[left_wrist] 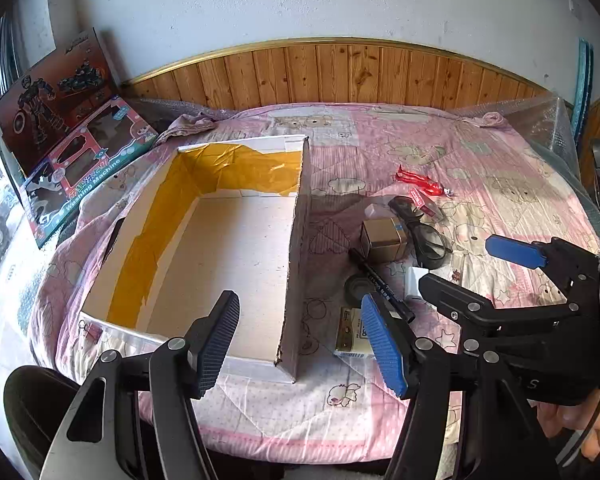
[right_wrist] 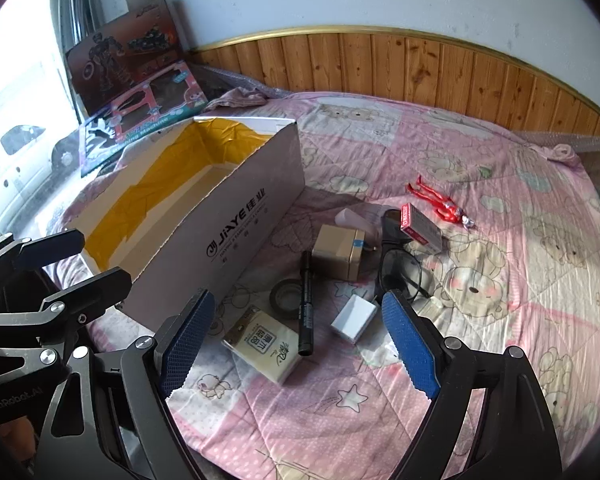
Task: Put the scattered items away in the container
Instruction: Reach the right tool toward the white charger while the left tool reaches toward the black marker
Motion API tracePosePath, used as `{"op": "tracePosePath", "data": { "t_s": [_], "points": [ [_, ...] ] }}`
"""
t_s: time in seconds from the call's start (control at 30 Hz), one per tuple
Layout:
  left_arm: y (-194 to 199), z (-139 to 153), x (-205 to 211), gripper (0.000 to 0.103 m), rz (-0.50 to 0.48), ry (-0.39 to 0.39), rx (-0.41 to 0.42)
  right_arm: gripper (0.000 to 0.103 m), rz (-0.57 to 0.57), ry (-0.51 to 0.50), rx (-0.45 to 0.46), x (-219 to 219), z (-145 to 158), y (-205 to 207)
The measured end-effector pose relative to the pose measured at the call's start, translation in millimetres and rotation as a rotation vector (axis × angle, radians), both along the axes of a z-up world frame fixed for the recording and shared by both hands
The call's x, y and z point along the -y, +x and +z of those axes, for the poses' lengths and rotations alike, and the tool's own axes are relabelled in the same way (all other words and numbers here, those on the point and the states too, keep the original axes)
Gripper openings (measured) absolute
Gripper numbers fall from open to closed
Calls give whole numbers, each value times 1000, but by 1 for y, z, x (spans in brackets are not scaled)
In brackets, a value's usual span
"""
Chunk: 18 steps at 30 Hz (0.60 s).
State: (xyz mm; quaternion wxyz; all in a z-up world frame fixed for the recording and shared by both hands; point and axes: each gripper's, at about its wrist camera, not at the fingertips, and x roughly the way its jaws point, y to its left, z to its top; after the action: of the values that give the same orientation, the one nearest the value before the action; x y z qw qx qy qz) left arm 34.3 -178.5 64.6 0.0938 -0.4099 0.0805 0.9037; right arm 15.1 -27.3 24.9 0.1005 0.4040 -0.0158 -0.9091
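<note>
- I see a bed (right_wrist: 480,320) under a pink cartoon-print quilt, with a wood-panelled wall (left_wrist: 340,76) behind it.
- The largest thing on the quilt is the container, an open cardboard box (left_wrist: 224,252), white with yellow tape lining its inner walls; it sits on the left side of the bed and nothing lies in it.
- Two toy boxes (left_wrist: 72,152) lean against the wall in the far left corner.
- My left gripper (left_wrist: 300,340) hovers over the near edge of the box, fingers spread wide with nothing between them.
- My right gripper (right_wrist: 300,340) hangs above the scattered things to the right of the box, fingers also spread wide and holding nothing.
- All the loose things lie on the quilt outside the box, close together.
- A pack of tissues (right_wrist: 262,350) lies nearest me, just beside the box's long wall.
- A small brown carton (right_wrist: 338,252) sits further back, with black glasses (right_wrist: 400,272) to its right.
- A black marker (right_wrist: 306,304) lies across a dark roll of tape (right_wrist: 286,298), its tip touching the tissue pack.
- A white charger plug (right_wrist: 354,318) lies just right of the marker.
- A red and white packet (right_wrist: 420,230) rests against the glasses' far end.
- A red toy figure (right_wrist: 440,204) lies furthest out, apart from the rest.
</note>
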Motion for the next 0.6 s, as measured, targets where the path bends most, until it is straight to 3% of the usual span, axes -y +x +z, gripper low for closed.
{"op": "tracePosePath", "data": {
  "t_s": [0.43, 0.5, 0.53, 0.6],
  "points": [
    [4, 3, 3, 64, -7, 14, 5, 87, 20, 42, -2, 6, -3, -2],
    [5, 5, 2, 56, -17, 20, 1, 87, 21, 42, -5, 6, -2, -1],
    [5, 5, 2, 48, -24, 24, -2, 80, 21, 42, -6, 6, -2, -1],
    [6, 6, 1, 33, -40, 32, -1, 43, 26, 38, 7, 6, -3, -2]
  ]
}}
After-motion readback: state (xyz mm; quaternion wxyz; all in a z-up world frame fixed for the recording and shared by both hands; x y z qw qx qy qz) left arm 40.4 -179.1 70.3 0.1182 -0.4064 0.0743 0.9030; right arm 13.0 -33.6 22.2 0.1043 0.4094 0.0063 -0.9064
